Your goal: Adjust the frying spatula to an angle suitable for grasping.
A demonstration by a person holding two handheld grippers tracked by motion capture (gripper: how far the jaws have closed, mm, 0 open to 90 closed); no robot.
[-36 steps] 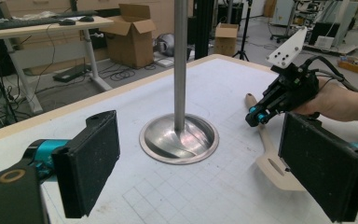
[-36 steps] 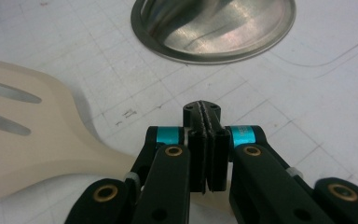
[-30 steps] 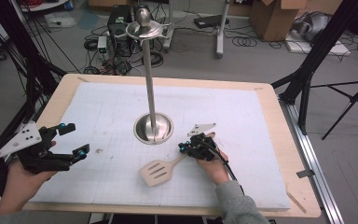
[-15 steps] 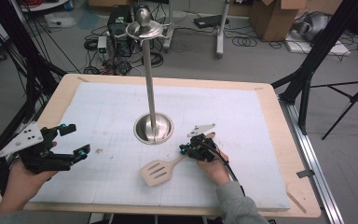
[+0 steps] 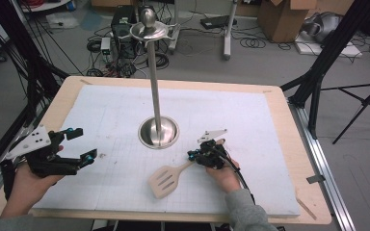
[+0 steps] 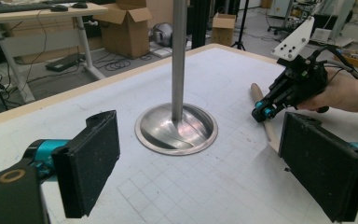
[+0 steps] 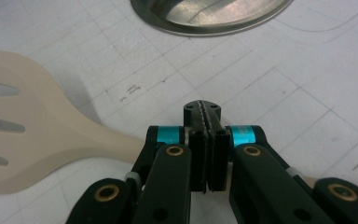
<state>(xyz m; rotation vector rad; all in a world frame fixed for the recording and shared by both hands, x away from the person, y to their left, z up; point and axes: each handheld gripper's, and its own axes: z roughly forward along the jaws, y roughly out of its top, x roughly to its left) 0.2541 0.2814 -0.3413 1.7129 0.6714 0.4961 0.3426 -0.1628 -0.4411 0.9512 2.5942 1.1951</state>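
Here, in the high view, a steel stand (image 5: 158, 132) rises from the middle of a white mat (image 5: 250, 125) on the bench (image 5: 302, 159), and everything else sits on the near side of its round base. The spatula (image 5: 165, 181) lies flat on the mat just in front of and slightly right of the base, its slotted blade toward the near edge and its handle running up and right toward the right gripper (image 5: 193, 155). That gripper sits low over the handle, right of the base; its jaws look drawn together, though this view does not show whether they pinch the handle. The left gripper (image 5: 81, 147) is well left of the base, jaws spread apart with nothing between them. In the left gripper view, the left gripper (image 6: 200, 163) shows its two black pads wide apart and empty, framing the stand (image 6: 179, 60) ahead; right of the base, the right gripper (image 6: 260, 112) hovers at the spatula (image 6: 261, 109) handle. In the right gripper view, the right gripper (image 7: 207, 116) has its jaws closed flat against each other, pointing at the base of the stand (image 7: 209, 14). The spatula (image 7: 37, 135) handle passes beneath the closed jaws, not between them, blade lying to the left.
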